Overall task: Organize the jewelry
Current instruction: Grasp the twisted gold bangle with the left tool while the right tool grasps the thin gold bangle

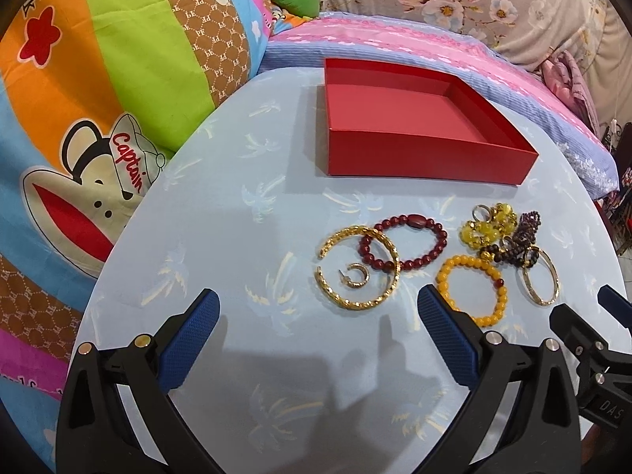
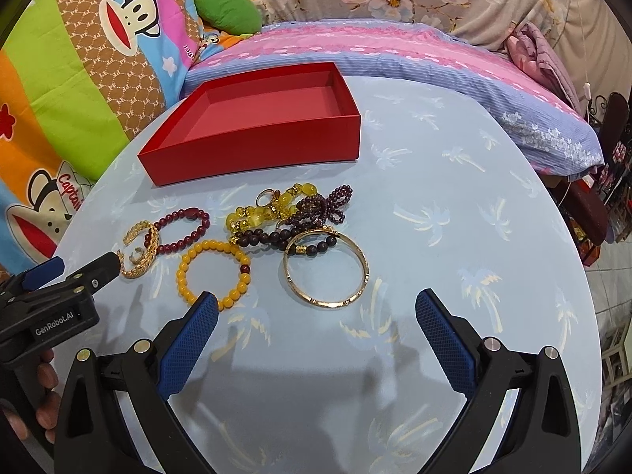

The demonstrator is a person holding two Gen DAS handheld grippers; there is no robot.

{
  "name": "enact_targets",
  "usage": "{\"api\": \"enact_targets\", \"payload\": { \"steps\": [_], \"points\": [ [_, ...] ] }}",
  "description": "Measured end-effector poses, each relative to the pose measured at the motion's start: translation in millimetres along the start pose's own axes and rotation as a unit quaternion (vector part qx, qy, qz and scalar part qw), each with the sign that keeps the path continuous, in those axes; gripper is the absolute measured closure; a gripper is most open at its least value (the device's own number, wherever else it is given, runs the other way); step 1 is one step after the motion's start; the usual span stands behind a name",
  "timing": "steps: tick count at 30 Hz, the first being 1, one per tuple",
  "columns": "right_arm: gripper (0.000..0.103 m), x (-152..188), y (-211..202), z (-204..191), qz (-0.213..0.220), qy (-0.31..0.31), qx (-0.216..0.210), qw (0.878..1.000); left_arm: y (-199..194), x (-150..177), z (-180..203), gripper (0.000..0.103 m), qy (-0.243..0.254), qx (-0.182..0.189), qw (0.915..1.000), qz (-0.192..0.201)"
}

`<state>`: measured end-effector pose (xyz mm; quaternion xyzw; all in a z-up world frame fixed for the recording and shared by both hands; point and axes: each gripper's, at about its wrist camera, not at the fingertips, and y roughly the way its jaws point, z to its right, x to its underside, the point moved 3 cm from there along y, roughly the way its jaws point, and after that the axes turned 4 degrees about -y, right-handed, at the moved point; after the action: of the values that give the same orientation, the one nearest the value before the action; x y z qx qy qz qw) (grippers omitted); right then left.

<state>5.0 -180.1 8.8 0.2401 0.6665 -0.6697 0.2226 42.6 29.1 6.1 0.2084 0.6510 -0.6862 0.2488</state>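
An empty red box (image 1: 418,154) (image 2: 252,150) stands at the far side of the round table. In front of it lies jewelry: a gold open bangle (image 1: 389,272) (image 2: 138,268) with a small gold hoop (image 1: 361,274) inside it, a dark red bead bracelet (image 1: 424,256) (image 2: 201,225), an orange bead bracelet (image 1: 446,276) (image 2: 185,276), a plain gold bangle (image 1: 551,276) (image 2: 357,292), and a pile of yellow and dark beads (image 1: 501,233) (image 2: 276,213). My left gripper (image 1: 318,300) is open, just short of the gold open bangle. My right gripper (image 2: 316,304) is open, just short of the plain bangle.
The table has a light blue cloth with palm prints (image 2: 454,205). Behind it lie a pink and blue pillow (image 2: 395,51), a cartoon-print quilt (image 1: 79,79) and a green cushion (image 2: 229,8). The table's right edge drops to the floor (image 2: 608,296).
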Motion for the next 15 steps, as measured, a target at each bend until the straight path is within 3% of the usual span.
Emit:
{"api": "enact_targets", "payload": {
  "steps": [15],
  "points": [
    [0.007, -14, 15, 5, -0.009, 0.000, -0.004, 1.000, 40, -7, 12, 0.007, 0.008, 0.008, 0.9993, -0.035]
  ]
}}
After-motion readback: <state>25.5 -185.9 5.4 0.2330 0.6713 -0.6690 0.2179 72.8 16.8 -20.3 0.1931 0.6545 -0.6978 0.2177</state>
